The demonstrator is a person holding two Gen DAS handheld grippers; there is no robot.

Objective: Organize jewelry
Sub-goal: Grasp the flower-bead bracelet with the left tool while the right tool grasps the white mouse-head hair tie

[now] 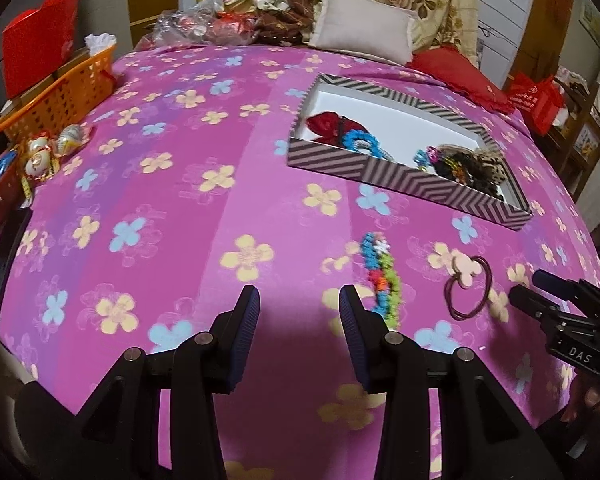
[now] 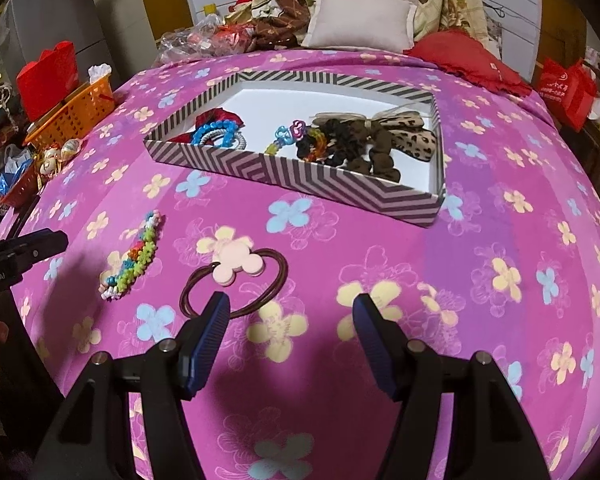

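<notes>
1. L gripper: jaws spread, nothing between the pads; only bedspread shows in the gap. It hangs above the cloth, not touching anything.
2. R gripper: jaws spread wider, also empty. Its left fingertip overlaps the near edge of the hair tie's loop in view; contact can't be confirmed.
3. Beaded bracelet: flat on the bedspread, just beyond and to the right of the L gripper's right finger. Long axis runs roughly near-to-far from the L wrist view, slightly slanted. Its near end sits at the right fingertip, so the piece lies outside the gap, not in it.
4. Hair tie w/ pink flower charm: flat, just ahead-left of the R gripper's centre line. Brown loop stretched sideways, charm on the far rim.
5. Nearer-hand judgement: L is closer to the bracelet, R to the hair tie. L likely needs a small shift right to straddle the bracelet across its narrow width.
6. Striped box: farther up the bed, open, already holding scrunchies and bead pieces; well apart from both loose items.
</notes>
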